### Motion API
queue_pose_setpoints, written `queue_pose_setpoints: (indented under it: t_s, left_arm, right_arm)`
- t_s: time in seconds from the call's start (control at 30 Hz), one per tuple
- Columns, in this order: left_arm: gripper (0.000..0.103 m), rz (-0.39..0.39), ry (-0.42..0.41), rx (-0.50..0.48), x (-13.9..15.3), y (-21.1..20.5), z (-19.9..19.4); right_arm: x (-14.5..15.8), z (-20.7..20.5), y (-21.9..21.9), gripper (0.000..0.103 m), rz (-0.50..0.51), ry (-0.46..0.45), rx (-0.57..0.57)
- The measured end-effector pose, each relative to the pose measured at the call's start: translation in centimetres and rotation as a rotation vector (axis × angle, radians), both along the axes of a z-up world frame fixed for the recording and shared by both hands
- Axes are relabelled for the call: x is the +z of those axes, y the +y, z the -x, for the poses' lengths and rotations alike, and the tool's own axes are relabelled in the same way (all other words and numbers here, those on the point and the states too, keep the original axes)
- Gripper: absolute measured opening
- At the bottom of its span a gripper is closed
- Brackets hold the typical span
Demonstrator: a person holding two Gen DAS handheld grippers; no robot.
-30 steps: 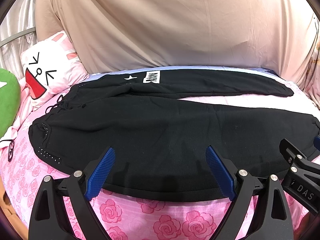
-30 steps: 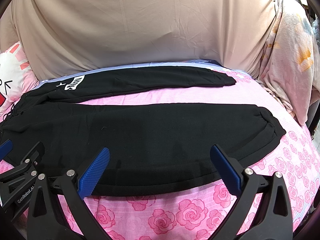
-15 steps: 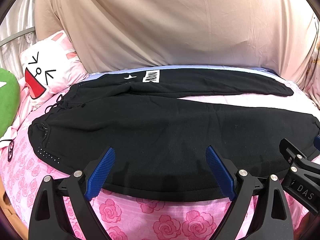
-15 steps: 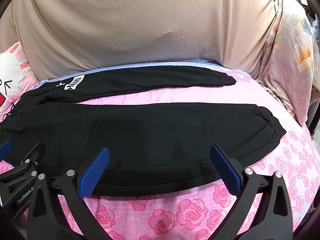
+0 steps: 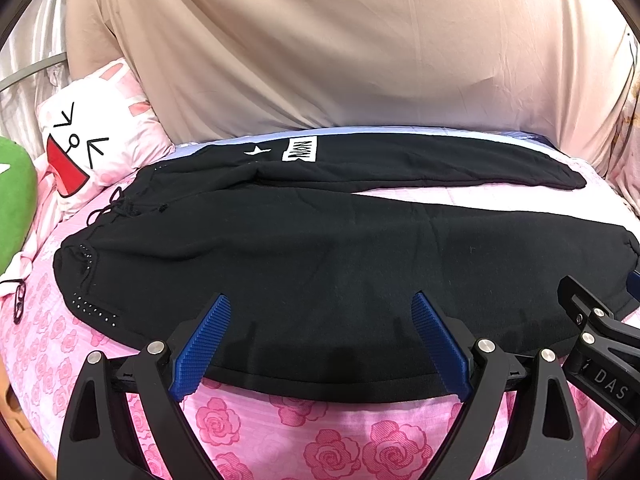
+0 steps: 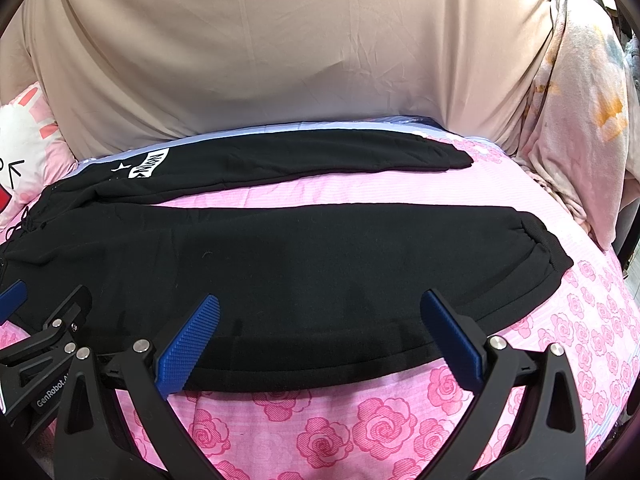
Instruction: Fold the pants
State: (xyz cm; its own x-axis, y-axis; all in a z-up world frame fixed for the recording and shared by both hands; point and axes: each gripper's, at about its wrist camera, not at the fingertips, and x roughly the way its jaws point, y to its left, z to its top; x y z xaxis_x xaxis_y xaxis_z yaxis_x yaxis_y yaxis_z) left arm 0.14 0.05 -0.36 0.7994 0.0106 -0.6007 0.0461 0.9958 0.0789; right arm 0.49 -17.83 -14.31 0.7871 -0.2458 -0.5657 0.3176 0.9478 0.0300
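Nothing has moved since the earlier frames: the pants (image 5: 320, 248) lie exactly as they did a second ago, and both of my grippers hang in the same spots. I read that as the start of the task, with no fold begun.

The pants are black, spread flat on the bed (image 6: 400, 412), legs parted in a narrow V. The waistband with its drawstring sits at the left end, the cuffs at the right. The nearer leg runs broad and smooth along the near edge of the pants; the farther leg carries a white logo patch (image 5: 303, 149) close to the waist. The fabric looks thick and soft, so I expect it to drape heavily when lifted.

My left gripper (image 5: 320, 344) is spread wide and holds nothing, poised over the near hem of the pants toward the waist. My right gripper (image 6: 320, 338) is likewise wide apart and empty, over the same hem toward the cuff.

Beyond the pants, the bed shows a pink rose sheet, a cartoon-face pillow (image 5: 92, 140) lies past the waist, and a beige cloth (image 6: 300, 40) hangs behind.
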Motion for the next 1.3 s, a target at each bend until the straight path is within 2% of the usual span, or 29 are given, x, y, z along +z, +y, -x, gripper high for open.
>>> queue_pose_setpoints:
  t_s: [0.27,0.37,0.43,0.47,0.53,0.6,0.63,0.7,0.77,0.8,0.9,0.97,1.0,1.1,1.13,1.2,1.27,1.3]
  left_arm:
    - [0.091,0.013,0.007,-0.009,0.0,0.0,-0.1]
    - [0.091,0.088,0.013,-0.025,0.3,1.2,0.0]
    - [0.091,0.182,0.033,-0.062,1.2,3.1,-0.4]
    - [0.091,0.199,0.04,-0.068,1.9,4.3,-0.8]
    - [0.091,0.189,0.011,-0.028,3.7,7.1,-1.9]
    - [0.091,0.181,-0.019,0.028,5.7,10.9,-4.2]
    - [0.091,0.173,-0.024,0.055,6.4,12.4,-5.5]
    - [0.091,0.127,-0.025,0.146,7.6,15.8,-8.9]
    - [0.091,0.095,0.013,0.234,8.2,19.7,-13.8]
    - [0.091,0.098,0.038,0.264,8.2,21.6,-16.3]
    - [0.091,0.148,0.127,0.344,6.9,27.2,-22.0]
    - [0.09,0.265,0.211,0.418,5.0,31.4,-26.2]
    - [0.09,0.318,0.223,0.466,4.2,33.0,-27.7]
    - [0.09,0.43,0.29,0.524,1.5,35.8,-31.8]
    - [0.09,0.442,0.305,0.53,0.9,36.1,-32.9]
    - [0.09,0.417,0.333,0.547,-0.3,36.2,-34.8]
    - [0.092,0.409,0.363,0.526,-1.4,35.6,-36.8]
    - [0.092,0.376,0.36,0.524,-1.5,35.1,-37.4]
  right_arm:
    - [0.4,0.0,-0.2,0.098,-0.002,0.004,0.002]
    - [-0.2,-0.5,-0.8,0.098,-0.053,0.022,0.036]
    - [-0.2,-1.0,-2.1,0.098,-0.139,0.043,0.129]
    - [-0.1,-1.1,-2.8,0.098,-0.152,0.047,0.159]
    - [1.0,-1.4,-5.0,0.098,-0.059,0.029,0.137]
    - [2.5,-2.2,-8.2,0.098,0.073,0.02,0.073]
    - [3.1,-2.7,-9.8,0.098,0.108,0.023,0.053]
    - [4.3,-4.9,-14.0,0.098,0.165,0.031,0.019]
    - [4.6,-7.3,-17.5,0.098,0.163,0.066,0.008]
    - [4.5,-9.0,-20.0,0.098,0.139,0.086,-0.02]
    - [3.8,-13.6,-26.4,0.098,-0.025,0.125,-0.049]
    - [3.0,-16.7,-29.5,0.098,-0.122,0.149,-0.07]
    - [2.9,-17.9,-30.5,0.098,-0.131,0.151,-0.097]
    - [2.0,-21.7,-33.2,0.098,-0.181,0.187,-0.128]
    - [1.5,-22.9,-34.0,0.098,-0.2,0.199,-0.136]
    - [0.1,-25.4,-35.5,0.098,-0.253,0.243,-0.139]
    - [-0.9,-27.2,-36.0,0.098,-0.287,0.273,-0.14]
    - [-1.4,-28.0,-36.0,0.098,-0.289,0.279,-0.143]
